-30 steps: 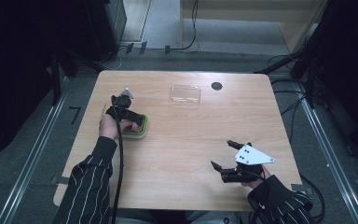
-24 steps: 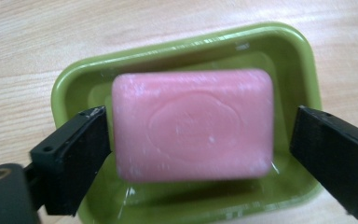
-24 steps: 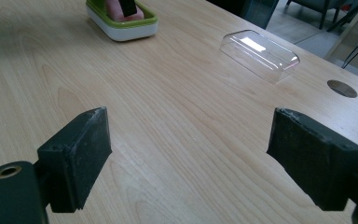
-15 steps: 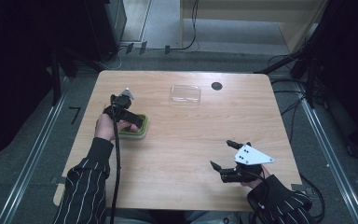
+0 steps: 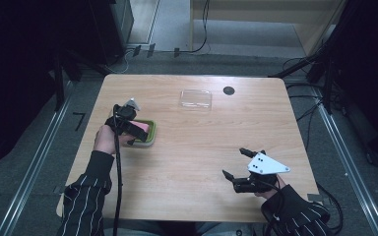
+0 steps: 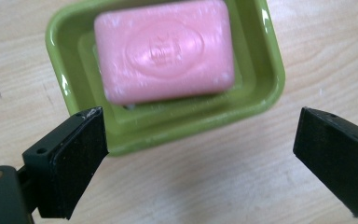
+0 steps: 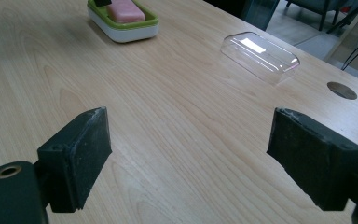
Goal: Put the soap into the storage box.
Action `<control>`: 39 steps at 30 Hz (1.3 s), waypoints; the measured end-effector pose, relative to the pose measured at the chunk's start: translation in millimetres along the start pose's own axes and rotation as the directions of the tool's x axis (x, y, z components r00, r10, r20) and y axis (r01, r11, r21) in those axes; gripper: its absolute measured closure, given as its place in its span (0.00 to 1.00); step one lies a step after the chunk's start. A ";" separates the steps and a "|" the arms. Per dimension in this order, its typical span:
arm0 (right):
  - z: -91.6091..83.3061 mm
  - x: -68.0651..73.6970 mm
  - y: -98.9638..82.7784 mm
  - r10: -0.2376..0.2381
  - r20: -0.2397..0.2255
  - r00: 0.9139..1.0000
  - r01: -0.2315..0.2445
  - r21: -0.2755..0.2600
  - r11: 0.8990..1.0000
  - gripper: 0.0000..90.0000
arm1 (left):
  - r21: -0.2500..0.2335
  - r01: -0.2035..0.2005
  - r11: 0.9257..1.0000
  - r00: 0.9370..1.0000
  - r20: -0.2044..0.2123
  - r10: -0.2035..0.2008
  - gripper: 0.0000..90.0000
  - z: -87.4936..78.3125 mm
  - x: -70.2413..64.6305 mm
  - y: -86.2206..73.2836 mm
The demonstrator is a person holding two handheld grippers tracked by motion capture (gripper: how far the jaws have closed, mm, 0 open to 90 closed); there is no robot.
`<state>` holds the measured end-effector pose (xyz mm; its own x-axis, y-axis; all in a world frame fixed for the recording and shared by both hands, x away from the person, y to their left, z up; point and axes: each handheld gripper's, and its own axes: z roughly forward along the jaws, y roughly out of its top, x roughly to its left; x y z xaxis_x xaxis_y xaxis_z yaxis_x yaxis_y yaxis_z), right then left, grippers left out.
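Left gripper view: gripper wide, empty.

Before you is a light wooden table with rounded corners and a clear grain. Toward your left on it sits a green soap dish on a white base, resting flat on the wood, with a pink bar of soap lying in it. Farther back, near the middle, a clear plastic lid lies flat on the top. Just beside that lid, to its right, a small dark round grommet hole is set into the tabletop.
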<state>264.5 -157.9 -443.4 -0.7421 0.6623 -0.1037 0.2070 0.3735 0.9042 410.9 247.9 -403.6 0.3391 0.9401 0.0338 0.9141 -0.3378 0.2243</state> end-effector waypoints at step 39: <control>-1.1 0.2 -0.2 0.000 -0.002 1.000 0.000 -0.001 1.000 0.15 | 0.100 -0.070 0.992 0.997 -0.004 0.071 0.02 7.1 -25.4 -62.1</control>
<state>263.7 -158.6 -443.1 -0.7431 0.6611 -0.1034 0.2063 0.3734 0.9044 347.1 244.6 -425.4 0.4021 0.9140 0.0537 0.9058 -0.4056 0.1226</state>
